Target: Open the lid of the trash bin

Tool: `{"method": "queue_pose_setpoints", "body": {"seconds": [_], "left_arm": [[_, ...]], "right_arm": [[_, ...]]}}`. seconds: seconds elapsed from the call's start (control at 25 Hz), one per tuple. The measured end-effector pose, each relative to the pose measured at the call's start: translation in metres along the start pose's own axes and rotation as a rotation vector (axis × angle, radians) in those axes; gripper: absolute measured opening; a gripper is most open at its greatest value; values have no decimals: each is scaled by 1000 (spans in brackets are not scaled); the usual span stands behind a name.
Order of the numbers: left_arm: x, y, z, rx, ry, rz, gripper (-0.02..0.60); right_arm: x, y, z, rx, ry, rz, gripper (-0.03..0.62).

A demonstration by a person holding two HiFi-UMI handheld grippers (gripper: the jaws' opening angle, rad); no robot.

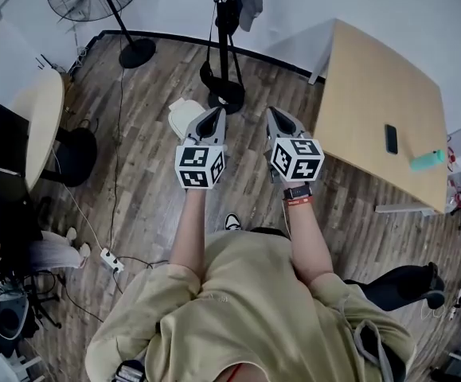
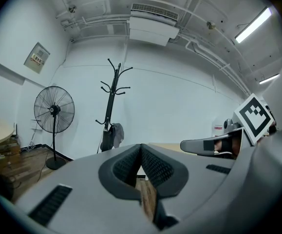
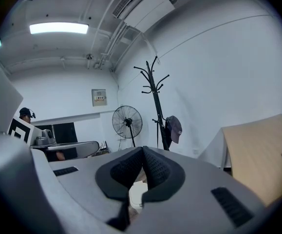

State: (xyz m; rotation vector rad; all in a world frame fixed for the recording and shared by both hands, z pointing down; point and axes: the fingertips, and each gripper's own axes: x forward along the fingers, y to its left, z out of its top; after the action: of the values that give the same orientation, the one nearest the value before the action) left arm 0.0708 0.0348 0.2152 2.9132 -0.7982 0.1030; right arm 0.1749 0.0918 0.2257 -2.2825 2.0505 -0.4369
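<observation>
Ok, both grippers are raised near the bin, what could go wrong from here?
Both the left gripper and right gripper are shut, so either may shove the trash bin rather than catch its lid. The coat stand base stands close behind the bin; a nudged bin could bump it.

**Bright, even overhead light; strong fisheye in the gripper views**

A ceiling tube (image 3: 59, 28) glows blown-out in the right gripper view, and a slanted light strip (image 2: 253, 24) does likewise in the left gripper view. Shadows on the wooden floor (image 1: 146, 157) are soft and short. Both gripper views bulge outward and fall to black at the corners. Close to the lens, the left gripper (image 2: 141, 146) and right gripper (image 3: 142, 149) look slightly soft.
</observation>
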Motion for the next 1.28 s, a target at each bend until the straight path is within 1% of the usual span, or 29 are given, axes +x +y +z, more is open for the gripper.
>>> {"method": "queue_pose_setpoints", "body": {"seconds": [0.2, 0.36, 0.48, 0.64, 0.84, 1.04, 1.16, 1.28], "left_arm": [[18, 41, -14, -30, 20, 49, 23], [32, 77, -27, -71, 33, 122, 23], [57, 106, -43, -100, 44, 169, 23], [90, 149, -45, -115, 70, 230, 23], [120, 205, -44, -180, 81, 324, 23], [135, 228, -59, -206, 127, 361, 23], [138, 246, -70, -234, 145, 384, 23], [134, 254, -95, -264, 173, 395, 23]], "right_arm": [[50, 8, -14, 3, 47, 45, 15], [98, 15, -26, 8, 99, 129, 15], [147, 7, -38, 27, 149, 188, 15], [219, 5, -42, 56, 236, 260, 15], [290, 14, -39, 42, 305, 351, 15], [320, 21, -65, 31, 401, 406, 15], [335, 32, -87, 51, 452, 434, 15], [341, 37, -118, 94, 498, 442, 15]]}}
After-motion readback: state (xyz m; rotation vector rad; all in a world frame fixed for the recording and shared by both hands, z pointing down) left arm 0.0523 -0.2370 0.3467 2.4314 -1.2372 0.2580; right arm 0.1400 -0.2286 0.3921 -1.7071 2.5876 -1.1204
